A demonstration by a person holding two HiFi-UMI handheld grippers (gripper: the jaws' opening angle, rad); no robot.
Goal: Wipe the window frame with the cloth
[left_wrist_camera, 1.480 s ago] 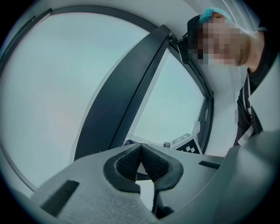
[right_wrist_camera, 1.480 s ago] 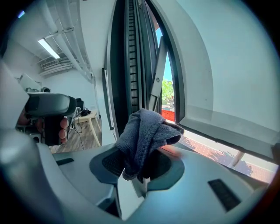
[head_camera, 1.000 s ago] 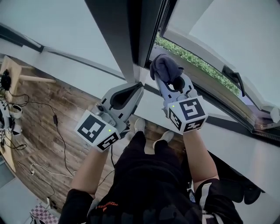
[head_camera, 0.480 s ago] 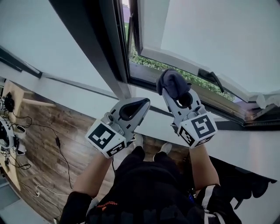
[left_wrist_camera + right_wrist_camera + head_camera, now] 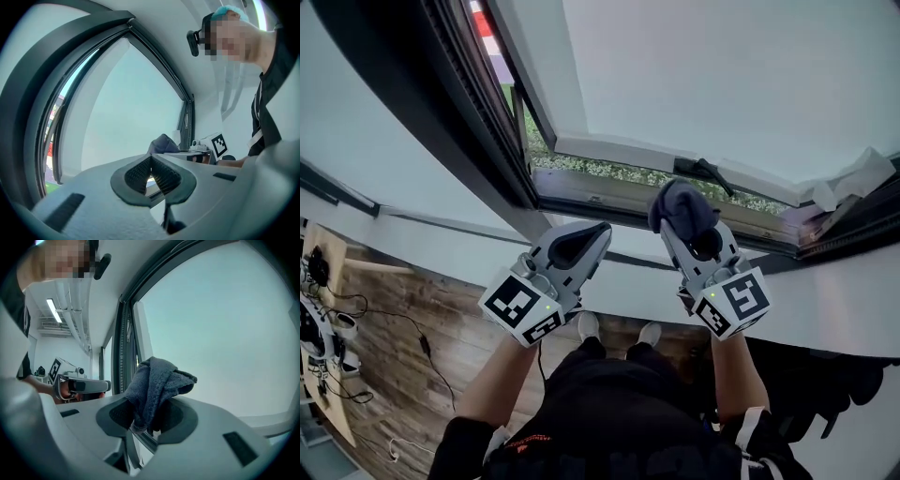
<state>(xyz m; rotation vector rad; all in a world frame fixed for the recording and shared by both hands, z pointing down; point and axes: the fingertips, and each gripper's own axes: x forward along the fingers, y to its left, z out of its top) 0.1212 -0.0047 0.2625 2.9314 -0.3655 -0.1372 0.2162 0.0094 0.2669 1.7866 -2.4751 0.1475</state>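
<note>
A dark grey cloth is bunched in my right gripper, which is shut on it; the cloth sticks up from between the jaws. It is held in front of the lower rail of the dark window frame, just below the open sash and its black handle. My left gripper is shut with nothing in it, level with the right one and to its left, pointing at the frame's lower corner. From the left gripper view the cloth shows beyond the jaws.
The frame's dark upright runs up at the left. A crumpled white sheet lies at the sash's right end. Below are a white sill wall, wooden floor with cables and the person's shoes.
The head view has swung upward, showing more of the open sash. Both grippers have stayed side by side near the frame's lower rail, with the cloth still in the right one.
</note>
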